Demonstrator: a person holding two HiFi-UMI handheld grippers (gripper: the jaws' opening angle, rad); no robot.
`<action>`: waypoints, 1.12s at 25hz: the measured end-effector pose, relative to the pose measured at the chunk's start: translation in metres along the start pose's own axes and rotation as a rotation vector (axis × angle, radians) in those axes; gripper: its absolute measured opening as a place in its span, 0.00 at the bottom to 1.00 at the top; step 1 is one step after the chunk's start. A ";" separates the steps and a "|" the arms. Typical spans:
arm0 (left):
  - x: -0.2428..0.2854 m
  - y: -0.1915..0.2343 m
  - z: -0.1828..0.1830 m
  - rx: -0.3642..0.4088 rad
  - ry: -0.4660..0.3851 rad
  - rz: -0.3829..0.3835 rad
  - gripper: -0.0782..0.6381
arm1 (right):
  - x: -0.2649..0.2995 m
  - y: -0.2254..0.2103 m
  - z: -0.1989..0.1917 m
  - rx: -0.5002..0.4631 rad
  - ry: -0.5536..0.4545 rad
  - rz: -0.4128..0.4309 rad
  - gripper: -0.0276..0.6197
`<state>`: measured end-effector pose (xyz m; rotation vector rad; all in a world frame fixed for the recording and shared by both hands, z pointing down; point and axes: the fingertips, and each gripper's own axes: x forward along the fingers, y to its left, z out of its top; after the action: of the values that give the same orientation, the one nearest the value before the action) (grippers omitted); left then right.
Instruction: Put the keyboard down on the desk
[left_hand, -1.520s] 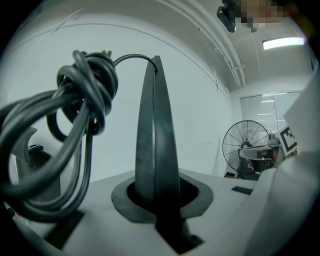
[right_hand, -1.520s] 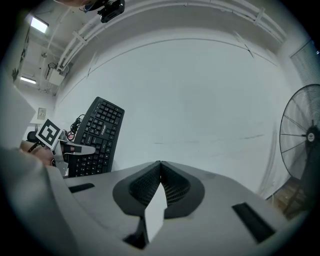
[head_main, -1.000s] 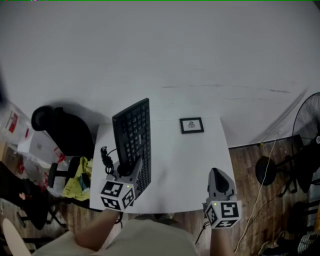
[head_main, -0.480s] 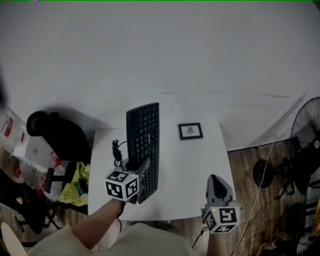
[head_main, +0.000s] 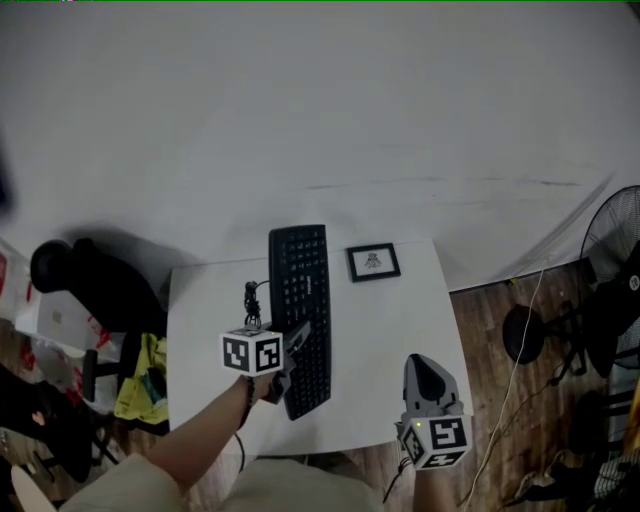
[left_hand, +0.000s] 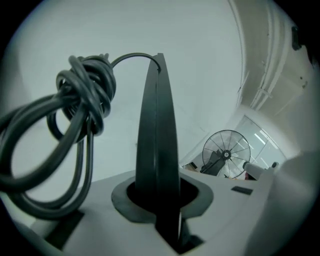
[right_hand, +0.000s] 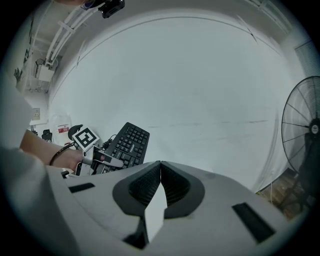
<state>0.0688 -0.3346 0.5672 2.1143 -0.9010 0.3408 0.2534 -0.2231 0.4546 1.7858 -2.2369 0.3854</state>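
Note:
My left gripper (head_main: 290, 347) is shut on the near end of the black keyboard (head_main: 303, 315). The keyboard runs lengthwise away from me over the white desk (head_main: 390, 335), its key face turned up and to the right. Its coiled cable (head_main: 251, 298) hangs at its left side. In the left gripper view the keyboard (left_hand: 159, 145) shows edge-on between the jaws, with the cable bundle (left_hand: 75, 117) to its left. Whether it touches the desk I cannot tell. My right gripper (head_main: 424, 382) is shut and empty at the desk's near right corner, its fingertips (right_hand: 160, 165) meeting.
A small black picture frame (head_main: 373, 262) lies at the desk's far edge, just right of the keyboard. A black office chair (head_main: 85, 285) and yellow cloth (head_main: 140, 375) are left of the desk. A floor fan (head_main: 612, 245) and stands are to the right.
The left gripper has carried the keyboard rightward, from the desk's left edge toward its middle, and turned it straighter along the desk. The right gripper has stayed in place.

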 end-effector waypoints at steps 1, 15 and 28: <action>0.008 0.003 -0.003 -0.031 0.015 -0.015 0.23 | 0.004 -0.001 -0.003 0.004 0.012 0.000 0.08; 0.108 0.039 -0.059 -0.307 0.205 -0.151 0.23 | 0.046 0.000 -0.040 0.012 0.145 0.030 0.08; 0.149 0.062 -0.073 -0.374 0.249 -0.134 0.26 | 0.061 -0.007 -0.071 0.095 0.217 0.072 0.08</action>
<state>0.1355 -0.3786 0.7254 1.7324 -0.6195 0.3289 0.2490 -0.2545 0.5428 1.6234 -2.1668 0.6761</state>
